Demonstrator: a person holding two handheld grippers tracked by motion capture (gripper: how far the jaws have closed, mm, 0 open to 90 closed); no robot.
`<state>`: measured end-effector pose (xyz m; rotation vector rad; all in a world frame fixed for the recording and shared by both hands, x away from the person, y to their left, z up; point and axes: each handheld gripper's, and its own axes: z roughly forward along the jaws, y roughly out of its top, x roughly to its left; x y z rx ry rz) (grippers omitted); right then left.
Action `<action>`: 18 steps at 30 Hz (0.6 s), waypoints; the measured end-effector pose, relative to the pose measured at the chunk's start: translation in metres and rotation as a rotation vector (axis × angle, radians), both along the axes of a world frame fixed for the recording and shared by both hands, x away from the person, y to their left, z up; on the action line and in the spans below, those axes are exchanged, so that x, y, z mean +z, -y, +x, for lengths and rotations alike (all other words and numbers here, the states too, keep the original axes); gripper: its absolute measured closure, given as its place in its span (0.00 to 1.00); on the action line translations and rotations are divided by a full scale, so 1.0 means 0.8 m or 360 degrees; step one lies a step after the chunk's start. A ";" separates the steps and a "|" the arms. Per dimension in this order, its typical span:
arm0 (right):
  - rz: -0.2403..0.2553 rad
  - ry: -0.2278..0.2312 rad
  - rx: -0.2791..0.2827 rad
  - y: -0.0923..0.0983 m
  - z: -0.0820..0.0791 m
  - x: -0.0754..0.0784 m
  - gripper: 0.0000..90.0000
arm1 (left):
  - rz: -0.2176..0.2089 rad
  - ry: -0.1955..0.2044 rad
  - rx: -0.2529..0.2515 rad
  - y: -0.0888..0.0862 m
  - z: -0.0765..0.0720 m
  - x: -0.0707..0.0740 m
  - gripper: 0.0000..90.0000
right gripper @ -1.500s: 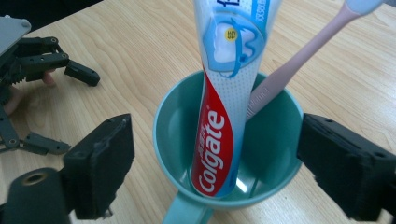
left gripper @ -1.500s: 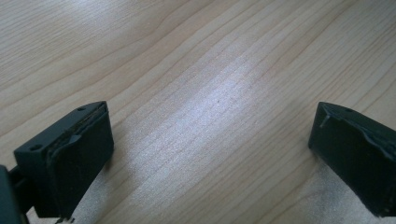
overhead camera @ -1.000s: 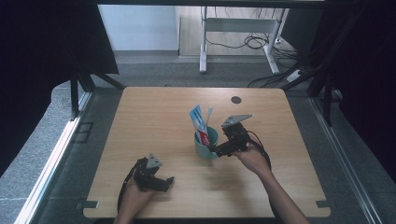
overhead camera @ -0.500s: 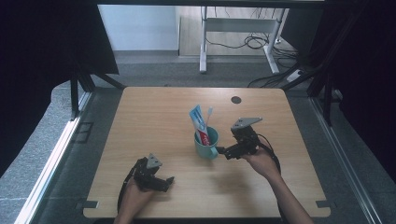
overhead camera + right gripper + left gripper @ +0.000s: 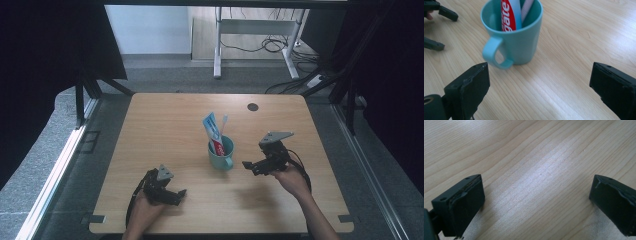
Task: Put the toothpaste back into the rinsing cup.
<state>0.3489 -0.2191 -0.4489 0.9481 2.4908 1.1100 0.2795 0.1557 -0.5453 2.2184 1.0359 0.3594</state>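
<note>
Standing mid-worktop, the teal mug [image 5: 221, 152] holds toothpaste [image 5: 212, 129] and toothbrush [image 5: 223, 121]; right claw [image 5: 254, 167] has withdrawn empty, jaws apart, suggesting placement complete; left claw [image 5: 175, 196] rests open near the front edge.

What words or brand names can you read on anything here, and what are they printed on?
"gate" in white letters on red, the visible end of a brand name, on the toothpaste tube standing in the teal mug.
In the high view the tube's print is too small to read.
Nothing readable on the mug, the toothbrush, the table or the grippers.
</note>
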 end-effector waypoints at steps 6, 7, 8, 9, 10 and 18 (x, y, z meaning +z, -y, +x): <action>-0.0014 -0.0002 -0.0037 0.015 -0.005 -0.010 0.03 | -0.0002 0.0002 0.0000 0.000 0.000 0.000 0.00; -0.0016 -0.0006 -0.0043 0.018 -0.006 -0.012 0.03 | -0.0001 0.0003 0.0000 0.000 0.000 0.000 0.00; -0.0019 -0.0003 -0.0048 0.020 -0.007 -0.014 0.03 | 0.0000 0.0003 -0.0001 0.000 0.000 0.000 0.00; -0.0022 -0.0006 -0.0055 0.024 -0.008 -0.016 0.03 | -0.0001 0.0003 -0.0001 0.000 0.000 0.000 0.00; -0.0020 -0.0008 -0.0060 0.026 -0.009 -0.017 0.03 | -0.0001 0.0003 -0.0001 0.000 0.000 0.000 0.00; -0.0018 -0.0025 -0.0107 0.046 -0.019 -0.033 0.03 | -0.0005 0.0001 0.0004 0.000 0.000 0.000 0.00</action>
